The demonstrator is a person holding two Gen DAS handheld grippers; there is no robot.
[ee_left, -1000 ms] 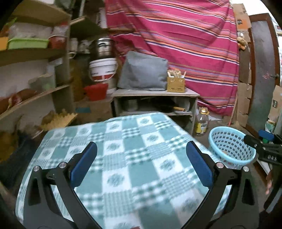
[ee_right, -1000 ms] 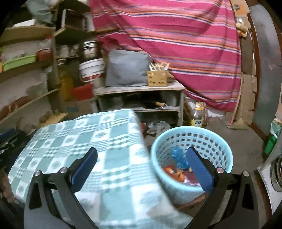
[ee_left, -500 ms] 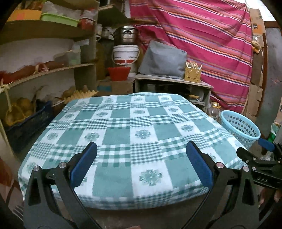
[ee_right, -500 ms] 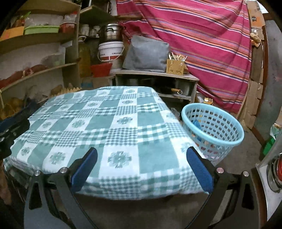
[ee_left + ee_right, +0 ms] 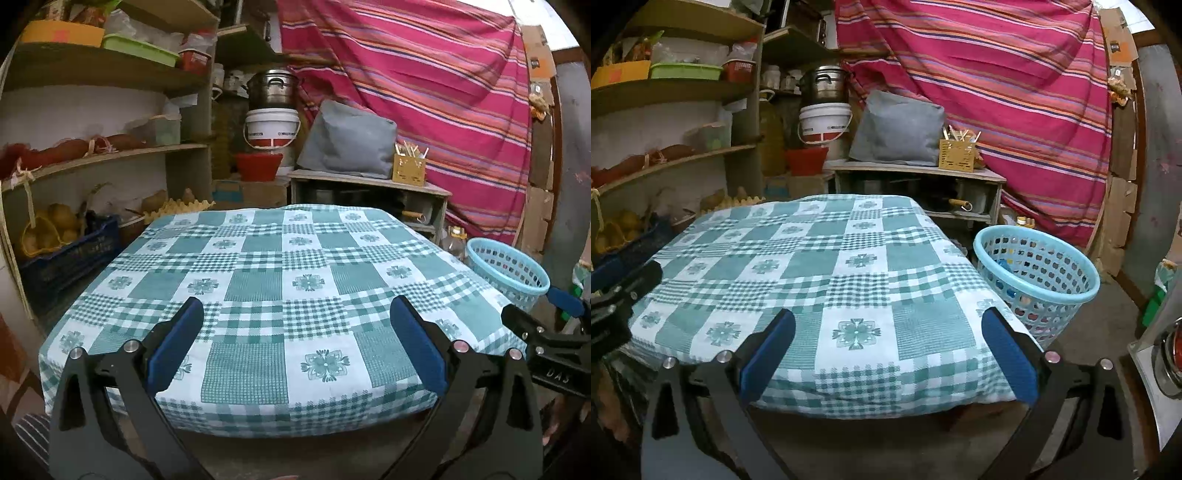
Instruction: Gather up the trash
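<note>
Right wrist view, item one: basket (image 5: 1038, 275), pale blue, perforated, round, standing upright on the floor at about 2 o'clock from the right gripper (image 5: 886, 354). Being round, it has no long axis to align with. It sits just beside the table's right edge. Coloured scraps, seemingly trash, show through its holes; what they are cannot be told.

Item two: right gripper, jaws spread wide, nothing between the blue pads (image 5: 768, 354).

Item three: left gripper (image 5: 295, 350), jaws likewise spread and empty. From it the basket (image 5: 506, 271) lies at 2 o'clock, well apart, beyond the table's right edge, with the right gripper (image 5: 546, 339) in between. Judgement: the right hand is the nearer to the basket and better placed for any drop.

Item four: table, covered by a green-and-white checked cloth (image 5: 820, 273), flat, draped over the edges. No loose trash is visible on it in either view; judgement: the collecting looks finished or nearly so, unless something lies out of frame.

Item five: room. Shelves (image 5: 103, 162) at 10 o'clock carrying tubs and produce; white bucket (image 5: 271, 129) with a steel pot above at 12 o'clock; grey cushion (image 5: 347, 144) on a low bench; striped red curtain (image 5: 424, 92) from 12 to 2 o'clock. Bare concrete floor below.
</note>
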